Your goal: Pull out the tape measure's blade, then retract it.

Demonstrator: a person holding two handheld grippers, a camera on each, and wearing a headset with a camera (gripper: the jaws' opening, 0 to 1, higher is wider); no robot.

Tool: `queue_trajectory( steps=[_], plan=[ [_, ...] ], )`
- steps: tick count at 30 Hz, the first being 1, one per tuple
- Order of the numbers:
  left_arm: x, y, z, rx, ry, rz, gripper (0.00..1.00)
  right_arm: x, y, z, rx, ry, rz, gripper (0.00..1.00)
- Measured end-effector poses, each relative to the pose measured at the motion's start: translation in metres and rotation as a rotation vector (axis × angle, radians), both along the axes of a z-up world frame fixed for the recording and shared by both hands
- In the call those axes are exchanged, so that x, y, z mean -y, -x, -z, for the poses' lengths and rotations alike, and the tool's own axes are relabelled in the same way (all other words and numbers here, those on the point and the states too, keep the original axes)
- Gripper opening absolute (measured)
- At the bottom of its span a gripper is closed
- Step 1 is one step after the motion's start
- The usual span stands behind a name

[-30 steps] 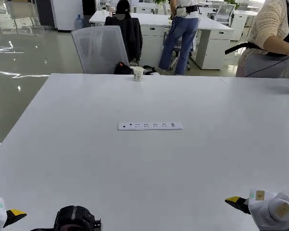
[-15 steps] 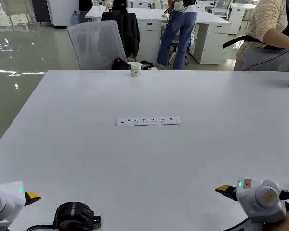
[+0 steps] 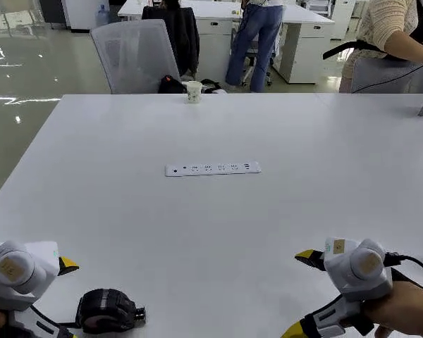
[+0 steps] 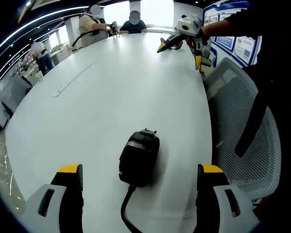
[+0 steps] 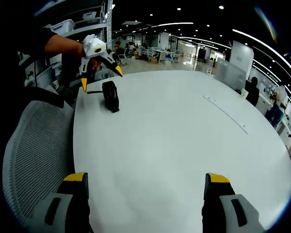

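Left hand-held gripper (image 4: 140,169) has its jaws wide apart, and the black tape measure (image 4: 139,156) lies on the white table (image 3: 218,232) right between them, touching neither, its blade in. Right hand-held gripper (image 5: 145,177) is spread too, gripping nothing, well apart from the tape measure. A power strip (image 3: 212,169) lies farther ahead.

A smooth, matt white finish is shown by the surface (image 3: 218,232). The tape measure (image 3: 106,310) is cased in matt black plastic. At upper left, the floor (image 3: 21,84) is seen glossy; the chair (image 3: 130,56) is backed in grey mesh cloth.
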State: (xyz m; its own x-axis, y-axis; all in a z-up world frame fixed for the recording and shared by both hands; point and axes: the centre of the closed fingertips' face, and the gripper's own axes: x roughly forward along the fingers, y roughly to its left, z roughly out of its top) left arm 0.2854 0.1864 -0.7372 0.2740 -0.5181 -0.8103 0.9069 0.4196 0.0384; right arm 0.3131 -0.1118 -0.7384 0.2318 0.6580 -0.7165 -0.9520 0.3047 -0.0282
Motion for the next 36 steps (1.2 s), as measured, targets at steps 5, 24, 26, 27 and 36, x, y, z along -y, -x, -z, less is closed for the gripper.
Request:
queue_trajectory(
  steps=[5,24,26,27,36],
  plan=[
    [0.006,-0.006,0.002,-0.014,-0.009,0.026,0.95,-0.012,0.000,0.004,-0.004,0.008,-0.029,0.99],
    [0.013,-0.013,0.029,-0.048,-0.131,0.111,0.87,-0.069,-0.006,0.010,0.005,0.018,-0.144,0.99],
    [0.014,-0.013,0.030,-0.050,-0.133,0.117,0.87,-0.073,-0.006,0.012,-0.006,0.019,-0.151,0.99],
    [0.015,-0.014,0.030,-0.047,-0.135,0.118,0.88,-0.076,-0.006,0.013,-0.014,0.021,-0.153,0.99],
    [0.020,-0.015,0.035,-0.056,-0.142,0.154,0.78,-0.098,-0.003,0.021,-0.025,0.008,-0.224,0.99]
  ],
)
